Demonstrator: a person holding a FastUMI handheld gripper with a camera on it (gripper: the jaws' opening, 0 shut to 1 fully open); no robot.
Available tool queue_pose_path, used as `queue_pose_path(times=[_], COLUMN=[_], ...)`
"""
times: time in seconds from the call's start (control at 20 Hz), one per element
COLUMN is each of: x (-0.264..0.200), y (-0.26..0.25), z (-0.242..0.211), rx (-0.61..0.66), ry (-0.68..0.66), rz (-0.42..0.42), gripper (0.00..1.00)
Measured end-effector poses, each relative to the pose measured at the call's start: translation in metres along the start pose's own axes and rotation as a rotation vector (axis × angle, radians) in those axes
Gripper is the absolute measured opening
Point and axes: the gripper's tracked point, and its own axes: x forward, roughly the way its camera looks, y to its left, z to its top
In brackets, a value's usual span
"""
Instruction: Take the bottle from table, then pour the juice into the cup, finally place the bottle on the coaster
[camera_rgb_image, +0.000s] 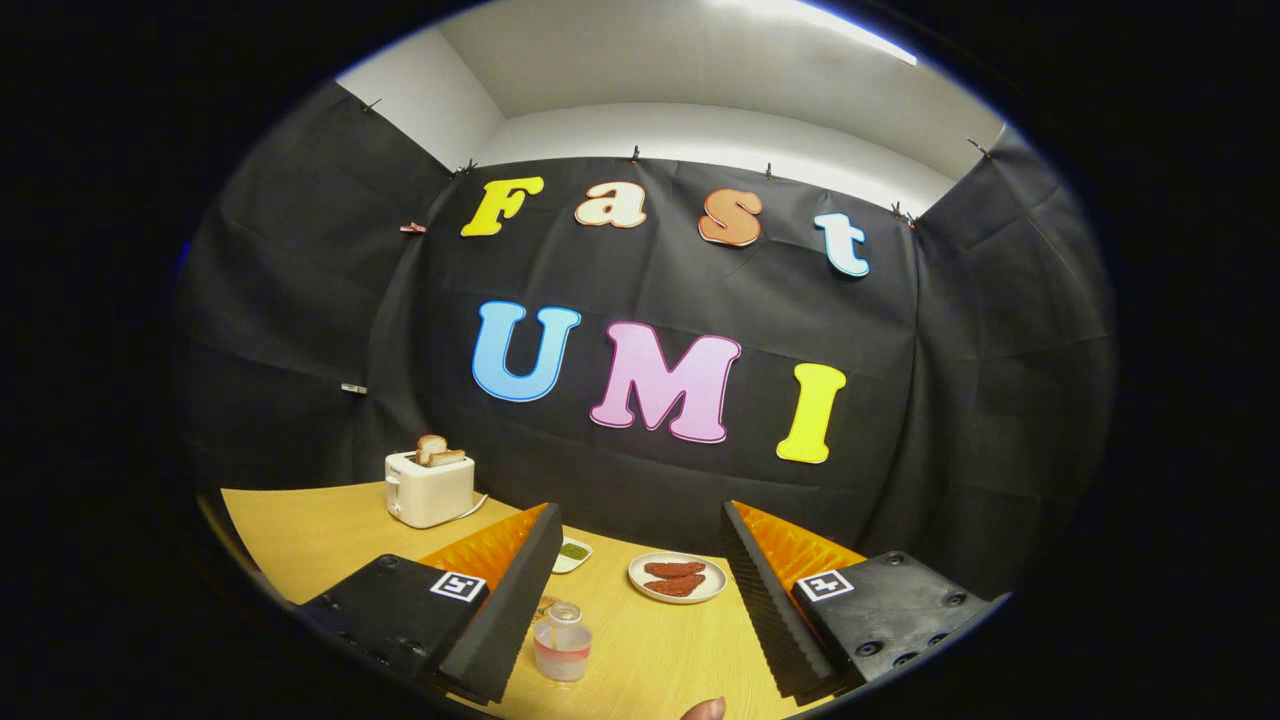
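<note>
We are at the first step, approaching to take the bottle. On the tabletop stand a toaster and a plate. The gripper holds its jaws wide and empty. The small clear bottle, holding pale pink juice, stands upright just ahead, near the left finger; next we need to lower and centre on it.

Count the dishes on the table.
2: a round plate with reddish pieces lies beyond the open gripper; a small dish of something green sits beside the left finger, partly hidden. Others may be hidden.
</note>
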Motion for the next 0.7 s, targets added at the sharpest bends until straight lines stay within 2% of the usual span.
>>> queue_pose_path(times=[0.3, 0.7], x=[0.007, 0.019], y=[0.015, 0.034], z=[-0.014, -0.071], rx=[0.019, 0.072], ry=[0.009, 0.044], rz=[0.025, 0.057], gripper=[0.97, 0.97])
